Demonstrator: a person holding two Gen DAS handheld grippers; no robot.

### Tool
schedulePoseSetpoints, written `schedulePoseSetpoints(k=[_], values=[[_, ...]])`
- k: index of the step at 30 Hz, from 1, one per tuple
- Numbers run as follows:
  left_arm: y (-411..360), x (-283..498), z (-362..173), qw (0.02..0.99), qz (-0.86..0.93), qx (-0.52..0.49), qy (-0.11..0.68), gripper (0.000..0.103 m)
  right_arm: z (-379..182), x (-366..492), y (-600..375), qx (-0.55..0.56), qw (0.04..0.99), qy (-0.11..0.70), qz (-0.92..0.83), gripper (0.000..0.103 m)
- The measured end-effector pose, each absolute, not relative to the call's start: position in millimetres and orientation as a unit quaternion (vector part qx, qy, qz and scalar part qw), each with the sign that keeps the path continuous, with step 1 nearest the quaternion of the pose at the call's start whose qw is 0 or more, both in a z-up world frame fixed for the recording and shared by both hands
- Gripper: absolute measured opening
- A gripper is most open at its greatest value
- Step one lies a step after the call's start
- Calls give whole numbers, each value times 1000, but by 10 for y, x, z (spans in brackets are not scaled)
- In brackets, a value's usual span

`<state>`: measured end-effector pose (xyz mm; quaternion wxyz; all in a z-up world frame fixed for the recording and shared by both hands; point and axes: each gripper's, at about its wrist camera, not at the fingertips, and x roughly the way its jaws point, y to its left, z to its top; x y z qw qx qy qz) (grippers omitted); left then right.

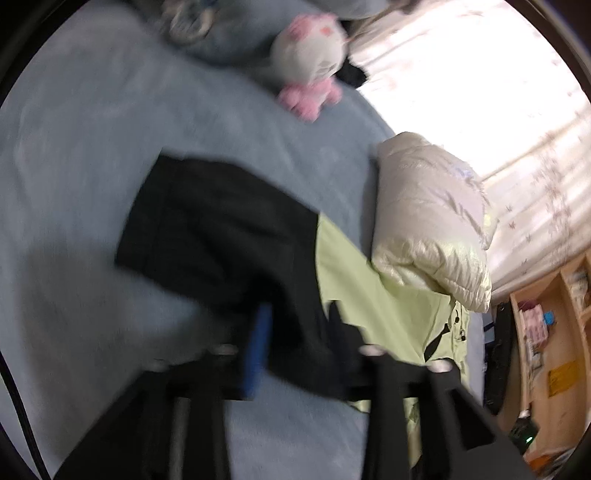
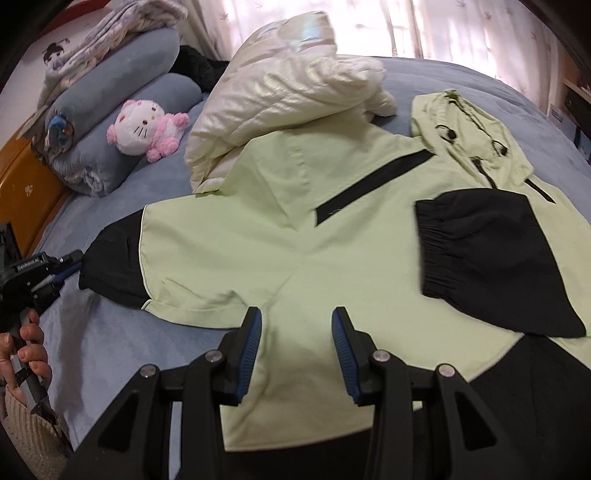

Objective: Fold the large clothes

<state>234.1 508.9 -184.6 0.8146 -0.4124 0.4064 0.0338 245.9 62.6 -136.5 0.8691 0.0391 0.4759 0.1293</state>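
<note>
- My right gripper sits nearest in the right wrist view, jaws parted, blue pads clear on both sides, nothing clamped; it hovers over the lower body of the jacket.
- Jacket is pale green with black panels, spread flat front-up on the blue bed, filling most of the middle of the bed.
- One black-cuffed sleeve is folded across the chest, elastic cuff pointing toward the bed's centre.
- The other sleeve lies stretched out toward the left edge of the bed, black end flat on the cover.
- My left gripper is just beside that black sleeve end, a hand wrapped round its handle at the left edge of the view.
- Left wrist view is motion-blurred: left gripper has jaws apart, black sleeve cloth lies between and ahead of them, pads not pressing on it as far as I can tell. Released.
- Hood with drawcords points toward the far edge of the bed.
- Cream puffer jacket is heaped beyond the green one, touching its shoulder.
- Pink-and-white plush toy leans on rolled blue blankets at the far left corner.
- Curtains hang bright past the far edge.
- Wooden shelves show beyond the bed in the left wrist view.
</note>
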Motion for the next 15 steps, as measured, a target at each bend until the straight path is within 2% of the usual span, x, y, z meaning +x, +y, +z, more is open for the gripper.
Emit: schedulePoseSetpoints(k=[2, 8, 13, 14, 15], values=[[5098, 2290, -1938, 803, 47, -427, 412, 48, -1362, 2446, 555, 47, 869, 477, 127, 39], [5178, 2227, -2271, 772, 42, -475, 420, 49, -1376, 2449, 448, 67, 865, 480, 128, 39], [5319, 2369, -2461, 773, 57, -497, 392, 49, -1389, 2435, 481, 64, 864, 481, 137, 39], [5314, 2429, -2438, 782, 64, -487, 384, 44, -1394, 2432, 485, 63, 863, 482, 138, 39], [5291, 2467, -2398, 792, 77, -469, 383, 25, -1398, 2431, 488, 63, 863, 482, 138, 39]])
